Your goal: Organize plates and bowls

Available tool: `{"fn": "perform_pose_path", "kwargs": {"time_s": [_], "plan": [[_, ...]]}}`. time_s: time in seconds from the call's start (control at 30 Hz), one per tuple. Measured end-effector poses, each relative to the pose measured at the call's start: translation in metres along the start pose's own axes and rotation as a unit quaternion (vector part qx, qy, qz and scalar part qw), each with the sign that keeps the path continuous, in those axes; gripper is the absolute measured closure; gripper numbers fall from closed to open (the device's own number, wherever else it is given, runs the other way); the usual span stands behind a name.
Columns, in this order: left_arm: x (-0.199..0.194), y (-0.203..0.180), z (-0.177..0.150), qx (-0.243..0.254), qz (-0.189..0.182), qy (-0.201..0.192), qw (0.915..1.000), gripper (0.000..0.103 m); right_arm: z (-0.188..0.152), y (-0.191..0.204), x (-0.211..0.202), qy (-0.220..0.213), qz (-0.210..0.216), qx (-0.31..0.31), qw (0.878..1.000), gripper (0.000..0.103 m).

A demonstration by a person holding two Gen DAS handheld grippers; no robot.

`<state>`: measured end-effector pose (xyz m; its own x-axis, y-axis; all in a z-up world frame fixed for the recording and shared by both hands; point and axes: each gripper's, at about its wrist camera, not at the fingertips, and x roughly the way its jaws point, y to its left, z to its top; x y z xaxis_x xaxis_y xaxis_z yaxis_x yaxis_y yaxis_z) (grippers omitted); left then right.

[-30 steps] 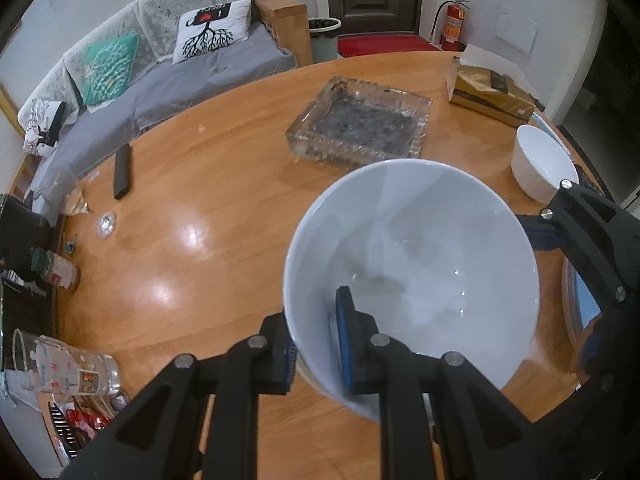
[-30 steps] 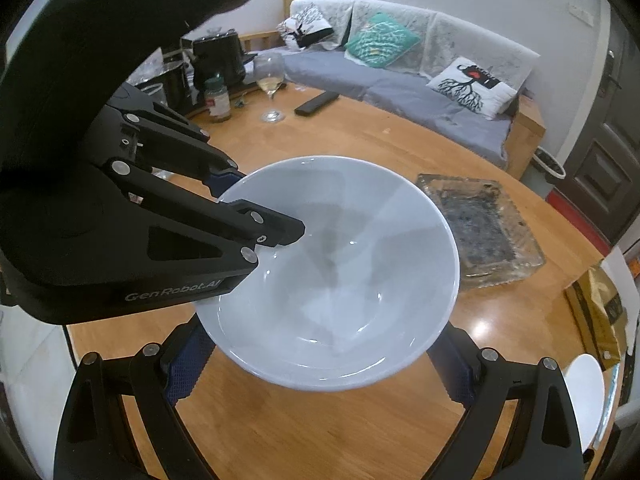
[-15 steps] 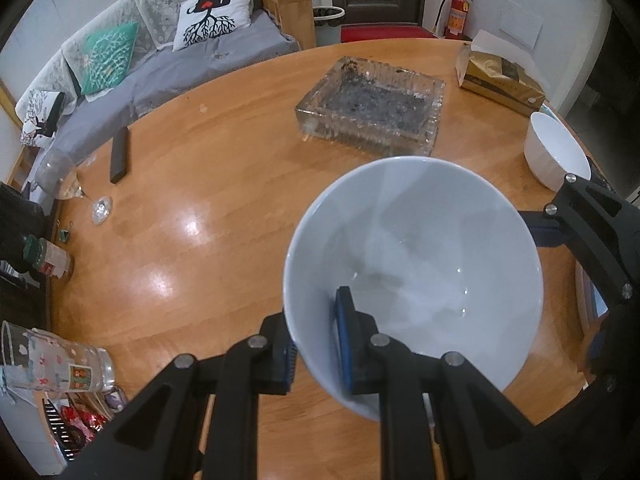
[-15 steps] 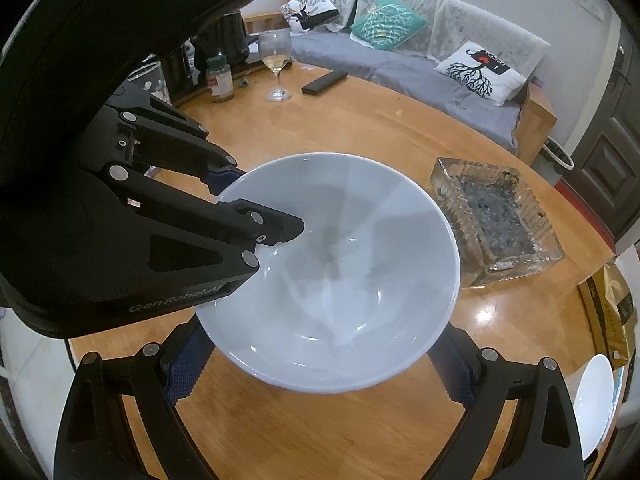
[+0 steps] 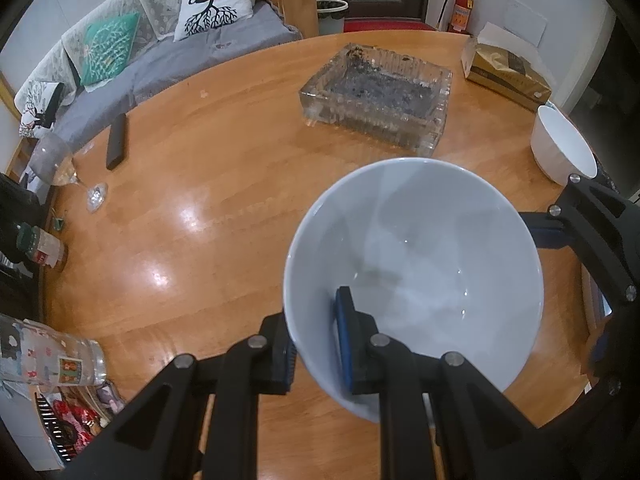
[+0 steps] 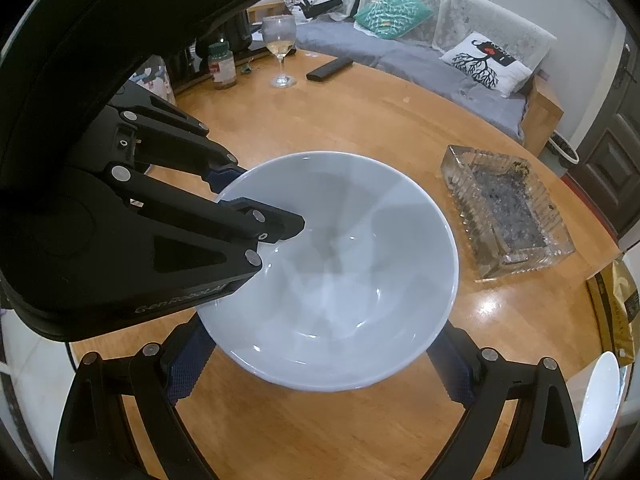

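White bowl [image 5: 420, 248], rim pinched between left fingers [image 5: 348, 340]

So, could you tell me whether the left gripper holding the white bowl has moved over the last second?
Yes. In the left wrist view the glass ashtray sat just above the white bowl's rim and now stands clear of it, so the left gripper has drawn back from it.

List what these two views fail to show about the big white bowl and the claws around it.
- Big white bowl, underside: hidden by its own wall in both views, so table contact is unclear.
- Right claw: pads sit behind the bowl's sides; contact cannot be told.
- Second white bowl: cut off by the right claw in the left view.
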<state>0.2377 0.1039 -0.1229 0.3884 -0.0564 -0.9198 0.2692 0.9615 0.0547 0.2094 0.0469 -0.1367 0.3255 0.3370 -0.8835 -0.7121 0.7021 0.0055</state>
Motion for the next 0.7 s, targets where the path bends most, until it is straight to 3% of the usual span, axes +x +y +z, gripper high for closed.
{"fn": "perform_pose_path", "kwargs": {"time_s": [0.7], "plan": [[0.018, -0.002, -0.007, -0.002, -0.003, 0.009, 1.0, 0.085, -0.004, 0.003, -0.001, 0.021, -0.004, -0.015, 1.0, 0.01]]}}
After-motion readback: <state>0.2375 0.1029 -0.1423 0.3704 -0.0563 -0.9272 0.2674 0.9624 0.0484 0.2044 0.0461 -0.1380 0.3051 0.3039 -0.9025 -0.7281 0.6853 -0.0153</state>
